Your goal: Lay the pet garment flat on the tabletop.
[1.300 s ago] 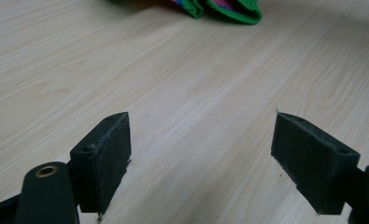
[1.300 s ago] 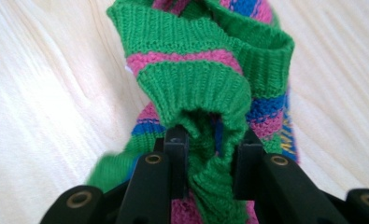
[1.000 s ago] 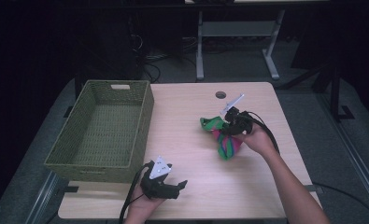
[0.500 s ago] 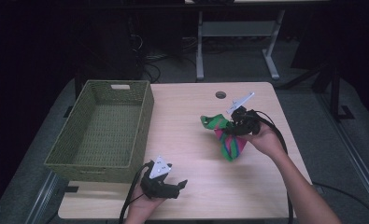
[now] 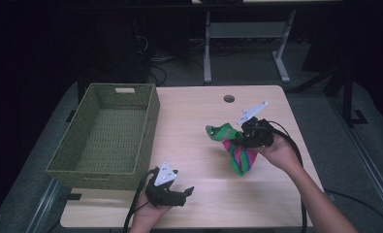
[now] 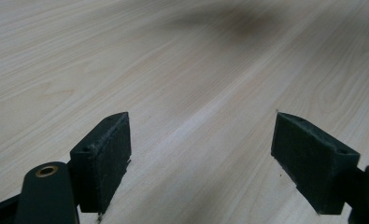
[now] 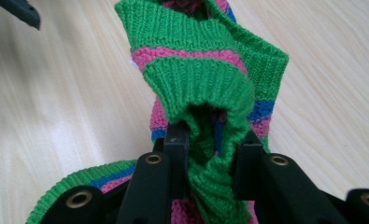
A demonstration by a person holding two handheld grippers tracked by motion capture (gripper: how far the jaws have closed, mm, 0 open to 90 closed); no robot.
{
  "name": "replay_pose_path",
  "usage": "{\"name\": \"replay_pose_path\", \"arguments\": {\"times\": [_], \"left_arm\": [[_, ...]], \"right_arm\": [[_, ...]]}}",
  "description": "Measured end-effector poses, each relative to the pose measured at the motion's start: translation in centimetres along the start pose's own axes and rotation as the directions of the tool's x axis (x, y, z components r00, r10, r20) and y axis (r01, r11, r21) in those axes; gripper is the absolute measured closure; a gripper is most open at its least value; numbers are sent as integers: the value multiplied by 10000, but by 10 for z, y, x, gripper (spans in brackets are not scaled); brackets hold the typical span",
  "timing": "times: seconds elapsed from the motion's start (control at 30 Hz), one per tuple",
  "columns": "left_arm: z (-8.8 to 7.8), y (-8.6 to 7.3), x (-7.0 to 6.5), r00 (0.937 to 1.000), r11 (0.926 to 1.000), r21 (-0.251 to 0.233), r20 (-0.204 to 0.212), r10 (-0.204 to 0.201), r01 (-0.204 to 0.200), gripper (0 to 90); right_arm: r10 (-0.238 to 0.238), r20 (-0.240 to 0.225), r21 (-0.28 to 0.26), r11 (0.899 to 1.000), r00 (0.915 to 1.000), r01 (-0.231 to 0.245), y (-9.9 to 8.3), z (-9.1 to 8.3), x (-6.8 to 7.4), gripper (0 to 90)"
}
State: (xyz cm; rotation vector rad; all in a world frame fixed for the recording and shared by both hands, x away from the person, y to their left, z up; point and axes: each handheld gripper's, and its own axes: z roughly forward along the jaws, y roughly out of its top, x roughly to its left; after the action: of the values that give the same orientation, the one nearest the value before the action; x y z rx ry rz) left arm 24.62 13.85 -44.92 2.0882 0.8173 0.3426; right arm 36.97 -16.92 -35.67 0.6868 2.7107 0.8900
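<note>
Presently listed: knitted garment [image 5: 236, 148], green with pink and blue stripes — pinched between the right gripper's [image 5: 251, 138] jaws, its length trailing down toward the table [image 5: 194, 116] on the right half. Woven basket [image 5: 106, 138] lies well apart to the left, across open wood. Left gripper [image 5: 172, 191] rests near the front edge, jaws apart on nothing — nearer the basket. Surface: pale wood grain; room beyond dark.
</note>
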Motion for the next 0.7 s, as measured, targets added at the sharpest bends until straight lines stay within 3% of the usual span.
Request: {"name": "replay_pose_path", "arguments": {"times": [0.7], "left_arm": [[0, 0, 0, 10000, 10000, -24, -63, 53, -54, 197]], "right_arm": [[-152, -531, 46, 9999, 9985, 155, -15, 9, 27, 725]]}}
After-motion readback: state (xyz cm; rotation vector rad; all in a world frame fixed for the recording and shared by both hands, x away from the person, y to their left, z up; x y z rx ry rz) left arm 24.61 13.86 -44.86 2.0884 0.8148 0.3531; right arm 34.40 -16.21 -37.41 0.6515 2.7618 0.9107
